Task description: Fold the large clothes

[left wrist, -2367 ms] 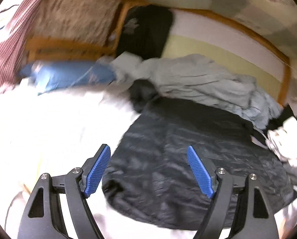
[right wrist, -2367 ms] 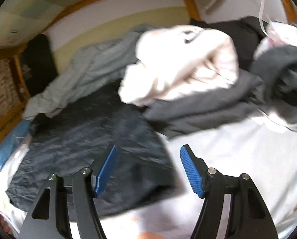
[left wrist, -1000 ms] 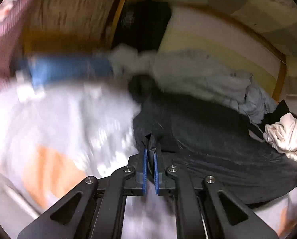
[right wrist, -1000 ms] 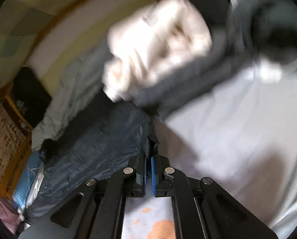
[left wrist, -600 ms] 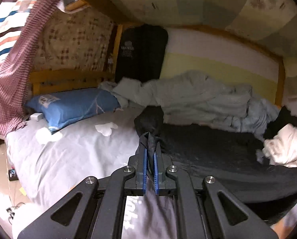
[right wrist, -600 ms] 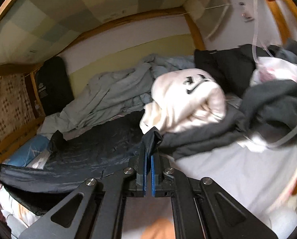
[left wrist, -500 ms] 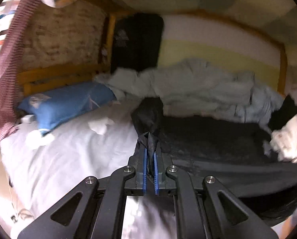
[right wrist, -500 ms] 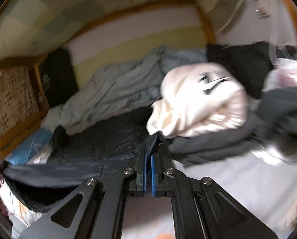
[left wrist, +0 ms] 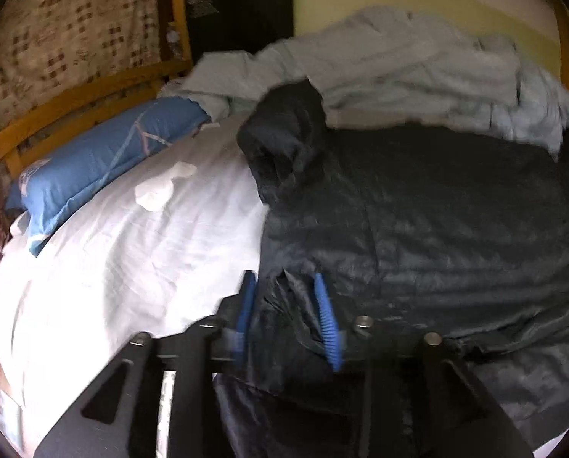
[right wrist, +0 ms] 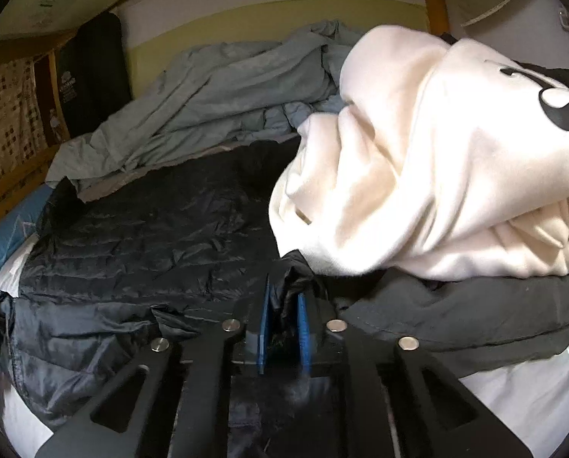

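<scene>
A dark quilted jacket (left wrist: 437, 210) lies spread on the bed with its lower half folded up over the body; it also shows in the right wrist view (right wrist: 151, 236). My left gripper (left wrist: 284, 286) is low over the folded hem's left corner, its blue pads parted, with a fold of the jacket loose between them. My right gripper (right wrist: 282, 295) is at the hem's right corner, its pads slightly parted, with a bunch of jacket fabric between them.
A cream hoodie (right wrist: 437, 160) lies on a dark grey garment (right wrist: 475, 316) right beside the right gripper. A crumpled pale blue duvet (left wrist: 399, 68) lies behind the jacket. A blue pillow (left wrist: 105, 160) and the wooden headboard (left wrist: 74, 103) are at the left, with white sheet (left wrist: 132, 259) between.
Both grippers carried the jacket's hem forward and down onto its upper part. Their pads, shut tight on the fabric half a second ago, have now parted.
</scene>
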Motion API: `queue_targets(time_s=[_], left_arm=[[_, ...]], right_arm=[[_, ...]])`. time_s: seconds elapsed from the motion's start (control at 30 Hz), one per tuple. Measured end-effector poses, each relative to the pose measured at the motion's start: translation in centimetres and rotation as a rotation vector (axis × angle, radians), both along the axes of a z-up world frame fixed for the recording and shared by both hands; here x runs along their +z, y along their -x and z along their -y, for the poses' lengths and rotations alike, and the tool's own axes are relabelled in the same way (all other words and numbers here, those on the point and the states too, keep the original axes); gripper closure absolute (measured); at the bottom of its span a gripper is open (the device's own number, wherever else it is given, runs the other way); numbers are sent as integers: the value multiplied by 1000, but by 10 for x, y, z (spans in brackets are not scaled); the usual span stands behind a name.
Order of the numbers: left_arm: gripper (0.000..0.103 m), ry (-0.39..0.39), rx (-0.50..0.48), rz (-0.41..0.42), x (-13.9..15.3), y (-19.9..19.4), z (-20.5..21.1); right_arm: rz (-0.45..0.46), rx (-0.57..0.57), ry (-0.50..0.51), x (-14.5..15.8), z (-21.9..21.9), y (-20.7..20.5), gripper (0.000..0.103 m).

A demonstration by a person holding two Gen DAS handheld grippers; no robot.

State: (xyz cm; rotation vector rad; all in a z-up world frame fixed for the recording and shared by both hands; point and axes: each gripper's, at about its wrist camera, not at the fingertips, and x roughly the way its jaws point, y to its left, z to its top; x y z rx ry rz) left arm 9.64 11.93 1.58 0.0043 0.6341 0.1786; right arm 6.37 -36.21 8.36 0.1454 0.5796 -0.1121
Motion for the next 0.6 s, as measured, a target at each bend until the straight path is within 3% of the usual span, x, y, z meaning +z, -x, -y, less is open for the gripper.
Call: queue_targets(time_s=[0.03, 0.07, 0.1, 0.13, 0.2, 0.3, 0.4, 0.47, 0.57, 0.6], left_arm=[[45, 8, 11, 40, 7, 6, -1], [36, 9, 20, 95, 17, 15, -2], [17, 0, 32, 161, 26, 28, -2], [0, -11, 42, 224, 33, 39, -2], [0, -22, 14, 349, 46, 65, 3], [0, 29, -157, 393, 56, 87, 19], [0, 94, -348, 358, 55, 99, 46], [0, 85, -434, 294, 49, 100, 72], [0, 90, -525, 203, 35, 99, 105], [0, 84, -540, 176, 27, 97, 115]], right_arm=[[19, -2, -3, 4, 1, 5, 68], [36, -8, -7, 8, 1, 8, 57], [60, -9, -17, 13, 0, 13, 37], [96, -3, -40, 19, 1, 22, 28], [143, -39, -29, 28, 0, 35, 17], [189, -35, -1, 39, -5, 51, 17], [206, 16, -17, 46, -13, 64, 17], [174, 126, -28, 44, -28, 67, 17], [20, 397, -64, 26, -60, 58, 17], [-12, 433, -56, 18, -71, 55, 17]])
